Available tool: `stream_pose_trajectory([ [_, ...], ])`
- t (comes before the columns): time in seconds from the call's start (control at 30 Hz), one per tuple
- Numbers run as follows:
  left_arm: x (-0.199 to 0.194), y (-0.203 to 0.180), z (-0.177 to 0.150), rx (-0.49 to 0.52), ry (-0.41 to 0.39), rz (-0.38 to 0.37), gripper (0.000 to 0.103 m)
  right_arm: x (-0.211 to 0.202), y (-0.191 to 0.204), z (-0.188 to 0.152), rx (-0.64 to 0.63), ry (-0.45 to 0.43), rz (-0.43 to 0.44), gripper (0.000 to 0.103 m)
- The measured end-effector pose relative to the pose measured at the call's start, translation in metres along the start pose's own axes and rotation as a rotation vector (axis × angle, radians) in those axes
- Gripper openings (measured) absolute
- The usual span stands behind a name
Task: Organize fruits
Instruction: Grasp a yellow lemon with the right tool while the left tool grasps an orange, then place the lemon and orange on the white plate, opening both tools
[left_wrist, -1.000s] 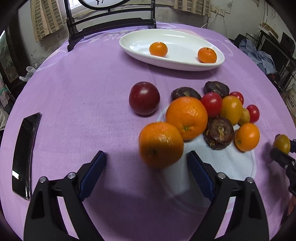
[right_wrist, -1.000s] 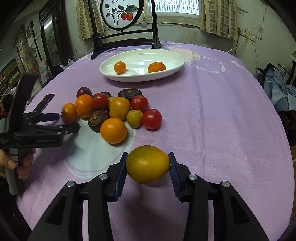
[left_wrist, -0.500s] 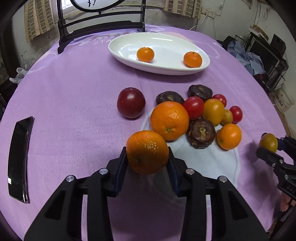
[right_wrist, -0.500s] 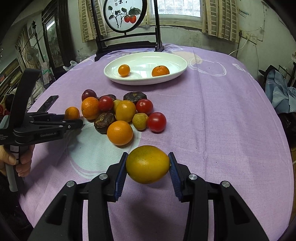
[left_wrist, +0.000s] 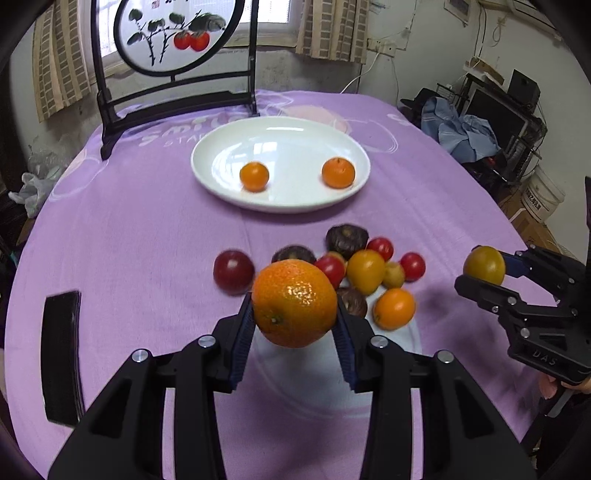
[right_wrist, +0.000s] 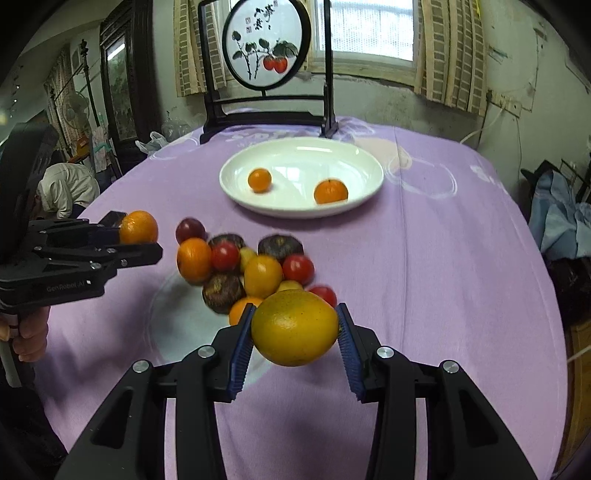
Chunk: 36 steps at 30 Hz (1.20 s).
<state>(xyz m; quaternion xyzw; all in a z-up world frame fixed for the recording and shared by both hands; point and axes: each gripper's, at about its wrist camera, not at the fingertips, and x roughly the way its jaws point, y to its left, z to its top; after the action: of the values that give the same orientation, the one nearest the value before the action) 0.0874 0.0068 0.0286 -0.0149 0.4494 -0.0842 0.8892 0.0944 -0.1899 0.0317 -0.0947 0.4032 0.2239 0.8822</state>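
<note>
Fruit fills both of my grippers. In the left wrist view, my left gripper (left_wrist: 294, 325) sits at lower centre with its blue pads pressed on either side of an orange (left_wrist: 294, 302), held clear of the purple tablecloth (left_wrist: 147, 236). Its jaws have just been closing, and they now grip that orange. In the right wrist view, my right gripper (right_wrist: 294, 334) clamps a yellow-green citrus fruit (right_wrist: 294, 326) the same way, at lower centre of the frame.

I see the white oval plate (left_wrist: 221, 147) in the upper middle of the left view, with two small oranges (left_wrist: 254, 176) lying apart inside it. Between the plate and my left gripper lies the loose pile of fruit (left_wrist: 365, 271): red tomatoes, dark wrinkled fruits, a yellow-orange one and a small orange, partly on a white patch of the cloth. A dark red plum (left_wrist: 233, 272) sits just left of the pile, slightly blurred. At the left edge of that frame a black phone (left_wrist: 61, 354) lies flat on the cloth. Behind the plate stands a dark wooden screen (left_wrist: 177, 40) with a round painted panel.
</note>
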Motion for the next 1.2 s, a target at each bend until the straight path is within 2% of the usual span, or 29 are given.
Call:
stream_pose_trajectory([
  [0.23, 0.015, 0.005, 0.051, -0.009, -0.026, 0.007, 0.039, 0.017, 0.002, 0.053, -0.033, -0.056, 0.017, 0.044],
  [0.37, 0.045, 0.02, 0.082, -0.041, 0.001, 0.044, 0.039, 0.051, -0.002, 0.082, -0.021, -0.04, 0.031, 0.044],
  [0.5, 0.079, 0.038, 0.102, -0.069, 0.039, 0.065, 0.039, 0.093, -0.004, 0.104, -0.019, 0.014, 0.04, 0.044],
  [0.73, 0.134, 0.069, 0.133, -0.111, 0.094, 0.135, 0.039, 0.158, 0.001, 0.116, -0.052, 0.108, 0.027, 0.044],
  [0.87, 0.147, 0.075, 0.146, -0.115, 0.079, 0.15, 0.04, 0.169, 0.006, 0.123, -0.061, 0.095, 0.048, 0.045],
  [0.93, 0.148, 0.077, 0.149, -0.134, 0.072, 0.158, 0.059, 0.168, 0.007, 0.125, -0.059, 0.078, 0.047, 0.057],
  [0.97, 0.145, 0.078, 0.149, -0.148, 0.053, 0.173, 0.074, 0.165, 0.007, 0.126, -0.059, 0.069, 0.04, 0.057],
  [1.03, 0.137, 0.078, 0.149, -0.16, 0.024, 0.181, 0.076, 0.157, 0.007, 0.124, -0.063, 0.056, 0.035, 0.057],
  [1.2, 0.113, 0.076, 0.138, -0.189, 0.021, 0.163, 0.078, 0.131, -0.002, 0.113, -0.042, 0.04, 0.034, 0.061],
])
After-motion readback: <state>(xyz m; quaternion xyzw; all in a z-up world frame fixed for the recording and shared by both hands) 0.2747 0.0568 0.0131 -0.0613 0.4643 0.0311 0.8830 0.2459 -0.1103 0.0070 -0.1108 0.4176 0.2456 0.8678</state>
